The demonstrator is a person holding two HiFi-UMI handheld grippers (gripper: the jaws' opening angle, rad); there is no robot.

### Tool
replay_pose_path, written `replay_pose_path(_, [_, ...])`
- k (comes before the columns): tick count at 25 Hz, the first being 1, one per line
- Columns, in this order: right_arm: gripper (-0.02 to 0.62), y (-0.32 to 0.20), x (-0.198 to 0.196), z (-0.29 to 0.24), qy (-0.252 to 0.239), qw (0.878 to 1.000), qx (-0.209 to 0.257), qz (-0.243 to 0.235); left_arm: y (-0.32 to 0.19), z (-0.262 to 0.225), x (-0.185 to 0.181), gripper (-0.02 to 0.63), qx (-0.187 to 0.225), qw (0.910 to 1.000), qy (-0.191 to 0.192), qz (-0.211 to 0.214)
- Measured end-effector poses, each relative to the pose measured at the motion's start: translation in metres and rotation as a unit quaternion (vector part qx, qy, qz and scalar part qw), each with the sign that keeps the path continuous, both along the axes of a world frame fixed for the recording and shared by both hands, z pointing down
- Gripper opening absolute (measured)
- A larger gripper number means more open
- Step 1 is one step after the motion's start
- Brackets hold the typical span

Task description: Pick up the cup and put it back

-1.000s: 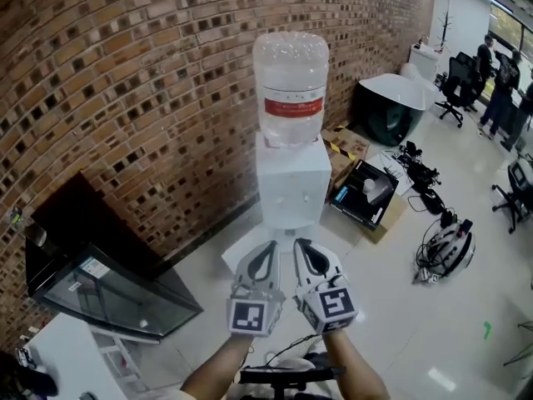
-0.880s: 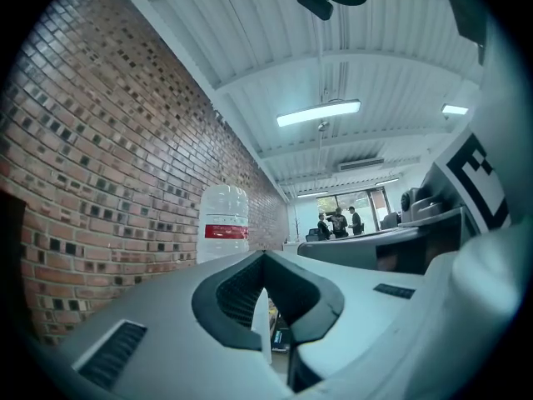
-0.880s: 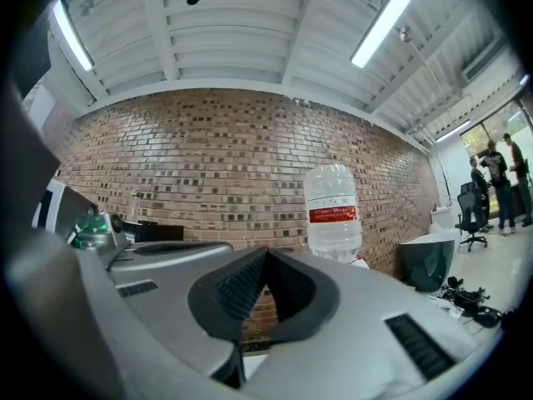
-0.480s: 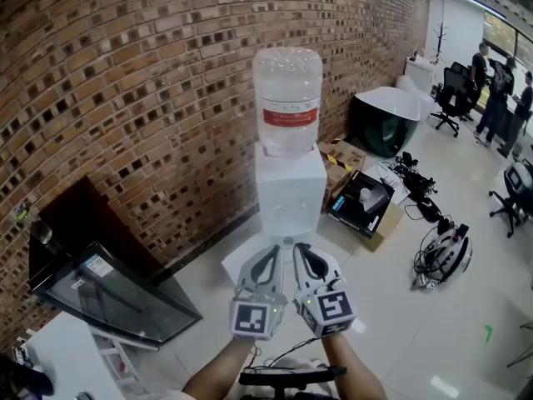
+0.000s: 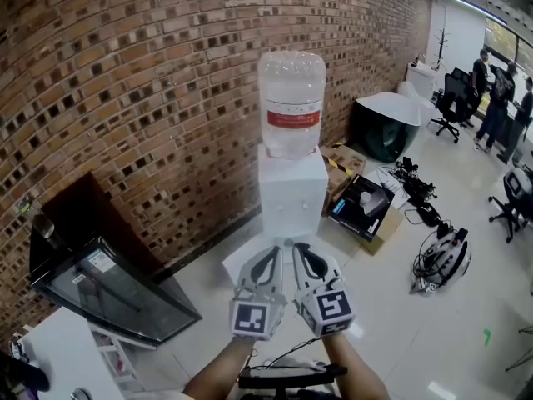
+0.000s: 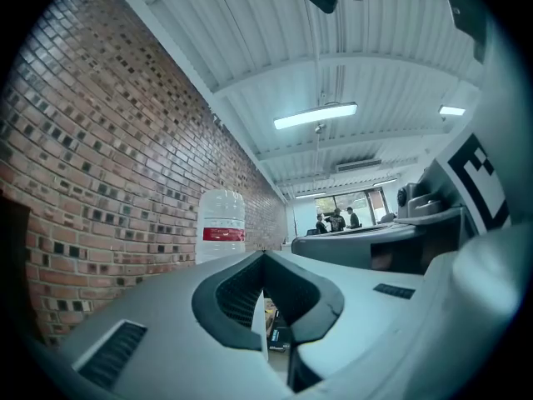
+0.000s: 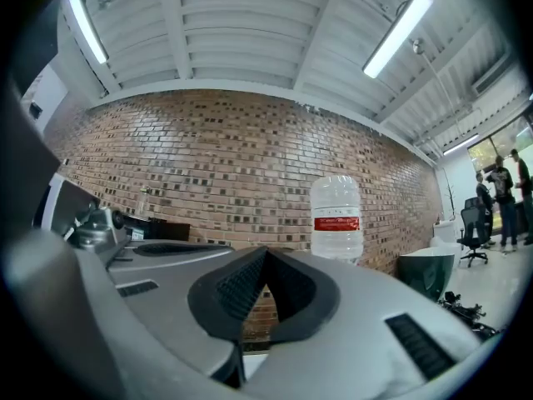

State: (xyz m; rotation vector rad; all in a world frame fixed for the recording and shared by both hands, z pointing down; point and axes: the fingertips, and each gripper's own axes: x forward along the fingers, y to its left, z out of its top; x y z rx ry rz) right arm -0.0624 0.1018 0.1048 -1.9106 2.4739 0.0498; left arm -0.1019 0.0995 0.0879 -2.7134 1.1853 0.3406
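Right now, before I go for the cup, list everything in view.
Water dispenser: one, white, straight ahead at the wall.
Water bottle: one, clear, red label, on the dispenser.
Brick wall: one, red-brown, left and ahead.
Cabinet: one, black, glass-fronted, lower left.
Tub: one, dark, white top, right of the dispenser.
Open case: one, black, floor at right.
People: three, dark clothes, far right.
Cup: none in view.
Left gripper: one, grey, low centre, shut, empty.
Right gripper: one, grey, beside it, shut, empty.

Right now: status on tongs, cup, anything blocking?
Left tongs shut, empty. Right tongs shut, empty. No cup in view. Water dispenser straight ahead, nothing between.
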Motion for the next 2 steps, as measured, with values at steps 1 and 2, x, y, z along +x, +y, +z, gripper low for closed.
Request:
replay_pose_path(1, [0.003,0.0007,-0.001,0.0008,0.001,1.0,-0.002,0.0,0.0012,0.0009,0.0001,-0.008,0.0,1.0,-0.002,0.002])
replay_pose_path(2, [0.003,0.0013,-0.0021,0.0017,0.002,1.0,-0.003,0.0,0.0024,0.0018,0.0003,-0.008,0.001,1.0,-0.005,0.003])
